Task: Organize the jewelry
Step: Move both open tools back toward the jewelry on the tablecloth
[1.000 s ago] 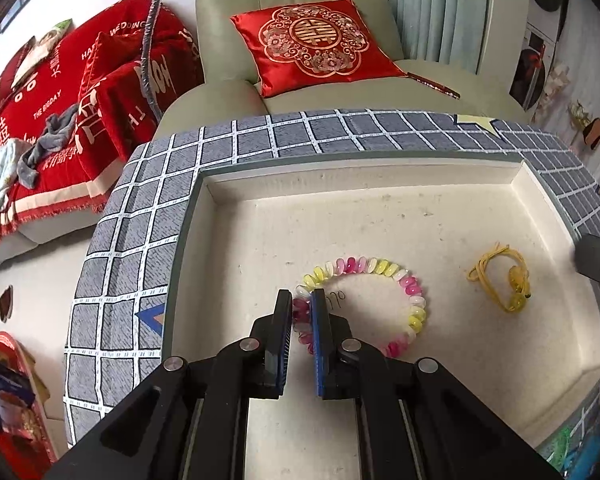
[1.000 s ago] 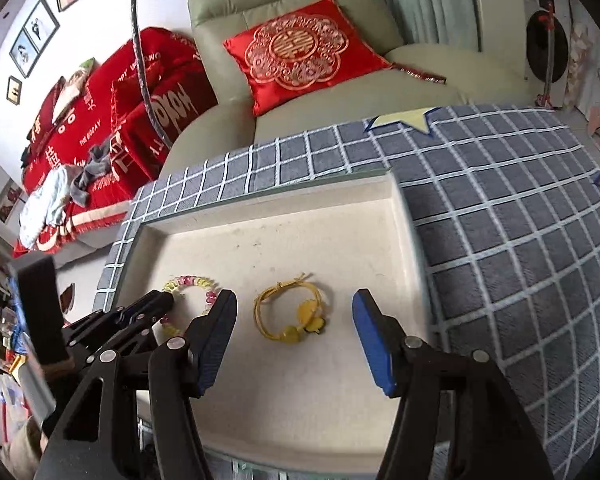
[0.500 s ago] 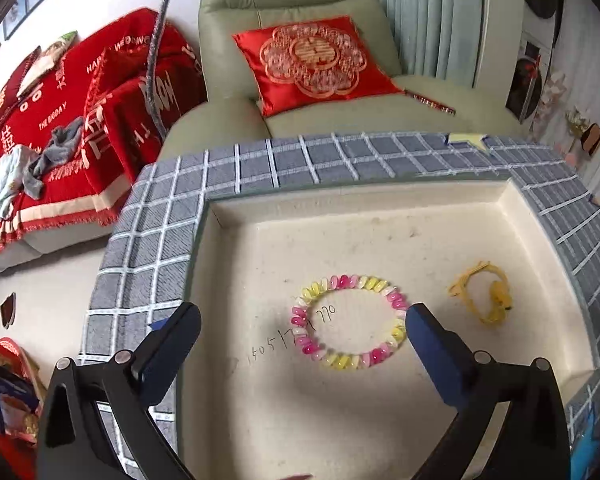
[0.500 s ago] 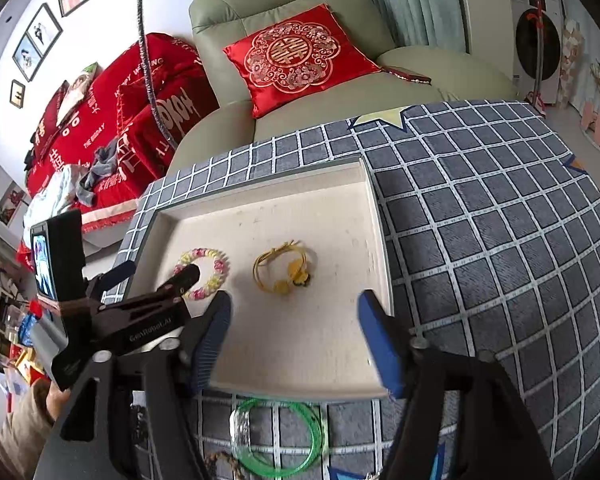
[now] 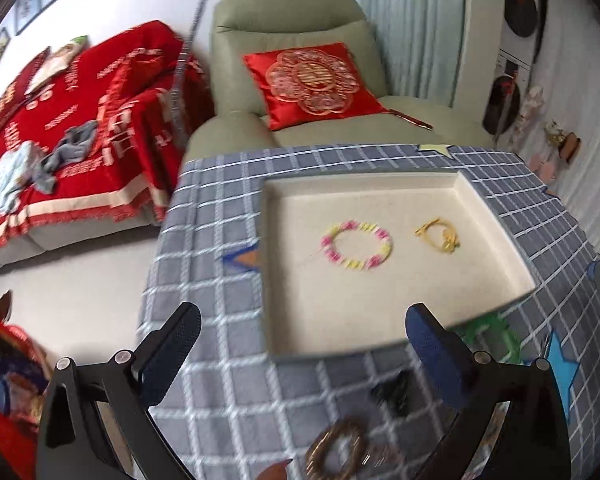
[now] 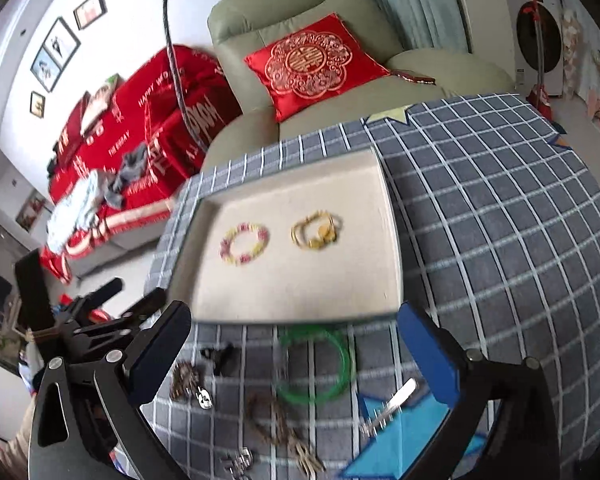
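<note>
Both sets of jaws stood wide apart with nothing between them. My left gripper filled the bottom of its own frame, hovering over the grey checked cloth just short of the near rim of the cream tray. My right gripper sat likewise low in its frame, also above the cloth, with the left gripper's black body showing at the lower left of that view.

Inside the tray, near the middle of the frame, lay the pink and yellow bead bracelet, flat and round. Just to its right, apart from it, lay the yellow cord bracelet with its small charm. In the right wrist view the same pair sat side by side in the tray, beads on the left and cord on the right.

Outside the tray, on the cloth below its near rim, I could see a green bangle at centre frame, a small black piece to its left, a brownish braided bracelet lower down, and a silver clip at the lower right. Blur kept me from reading these more closely. In the left wrist view the green bangle peeked out behind the right finger.

Behind the table, in the upper part of both frames, stood a green armchair with a red cushion.
</note>
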